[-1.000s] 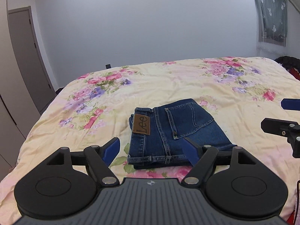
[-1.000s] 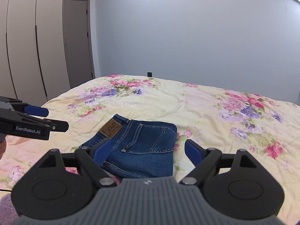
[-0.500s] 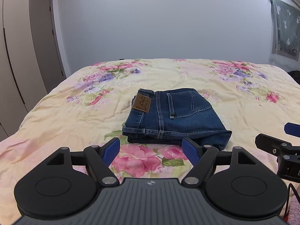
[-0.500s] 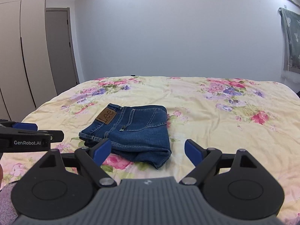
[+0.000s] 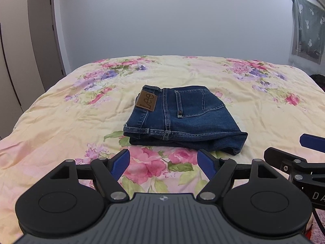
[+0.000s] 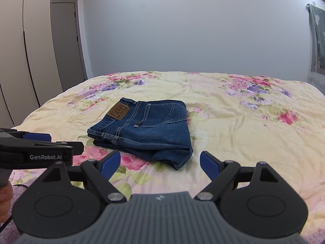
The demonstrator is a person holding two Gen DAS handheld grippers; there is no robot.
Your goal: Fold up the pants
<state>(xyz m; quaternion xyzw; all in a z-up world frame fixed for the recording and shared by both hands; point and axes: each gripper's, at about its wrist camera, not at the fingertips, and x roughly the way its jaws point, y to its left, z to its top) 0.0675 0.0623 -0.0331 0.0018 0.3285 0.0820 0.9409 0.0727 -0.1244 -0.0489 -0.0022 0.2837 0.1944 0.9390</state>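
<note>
Left tongs (image 5: 163,161) wide, empty, hanging low over the near edge of the bed (image 5: 61,126); right tongs (image 6: 160,163) also wide and empty, beside them on the right. Jeans (image 5: 182,118) lie straight ahead of both tongs, apart from the tips, folded into a compact stack with the patch (image 5: 146,101) and back pocket on top. Stack's long axis runs roughly away from the tongs, waistband along its left side, stacked edges nearest the tongs. From the left tongs the stack sits dead centre; from the right tongs (image 5: 304,154) it sits left of centre (image 6: 142,130), so left looks better lined up, reach about equal. Fold looks done; probably nothing left but pulling away, or a light press on the bulging near right corner.
</note>
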